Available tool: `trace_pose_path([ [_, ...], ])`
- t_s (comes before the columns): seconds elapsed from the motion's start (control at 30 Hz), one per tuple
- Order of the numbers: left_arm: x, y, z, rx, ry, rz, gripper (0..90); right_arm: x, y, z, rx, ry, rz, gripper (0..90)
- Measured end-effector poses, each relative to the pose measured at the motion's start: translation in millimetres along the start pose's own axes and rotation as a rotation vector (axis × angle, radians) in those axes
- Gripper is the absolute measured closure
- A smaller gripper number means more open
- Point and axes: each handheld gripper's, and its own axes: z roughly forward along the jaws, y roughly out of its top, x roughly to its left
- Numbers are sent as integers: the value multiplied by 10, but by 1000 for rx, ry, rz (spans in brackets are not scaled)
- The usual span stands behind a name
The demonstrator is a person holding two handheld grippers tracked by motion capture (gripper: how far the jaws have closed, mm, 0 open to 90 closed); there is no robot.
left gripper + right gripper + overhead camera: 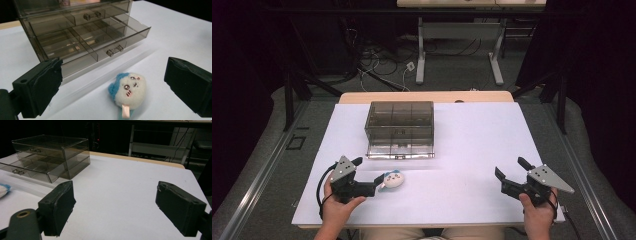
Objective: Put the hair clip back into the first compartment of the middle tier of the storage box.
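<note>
White table with a pale wood edge at the far side. On its far-left part stands a smoky clear plastic drawer organizer, two tiers; the lower drawer is pulled out toward the person, its divided compartments bare, and the upper drawer is shut.

Right gripper held above the near-right table, jaws spread wide, nothing between them, well apart from the organizer.

Left gripper at near-left, jaws wide open, gripping nothing; a small plush toy lies on the table between the jaw tips, just in front of the open drawer. Toy: round cream face, blue tuft, pink tab at bottom. Whether either jaw touches it, cannot tell.
</note>
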Motion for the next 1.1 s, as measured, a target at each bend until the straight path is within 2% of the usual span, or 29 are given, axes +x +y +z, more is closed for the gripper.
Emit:
trace_pose_path([
  [0.03,-12,8,37,21,-11,4,20,-1,2,-1,0,1,1,148],
  [0.1,-18,11,53,24,-13,4,21,-3,4,-2,0,3,0,148],
  [0.27,-53,38,153,74,-25,22,31,-3,8,-3,-3,6,1,148],
  [0.6,-73,72,298,151,-44,26,48,-2,4,-1,-1,8,4,148],
  [0.8,-92,100,344,177,-45,36,56,-7,1,-2,4,11,9,148],
  [0.9,-100,117,375,208,-24,52,82,-9,-2,1,3,14,8,148],
  [1.0,-99,118,405,224,-12,38,97,-4,-5,8,5,11,11,148],
  [1.07,-86,119,424,235,-26,12,102,-5,-8,12,4,13,9,148],
  [1.1,-86,119,424,235,-26,12,102,-6,-8,12,5,14,10,148],
])
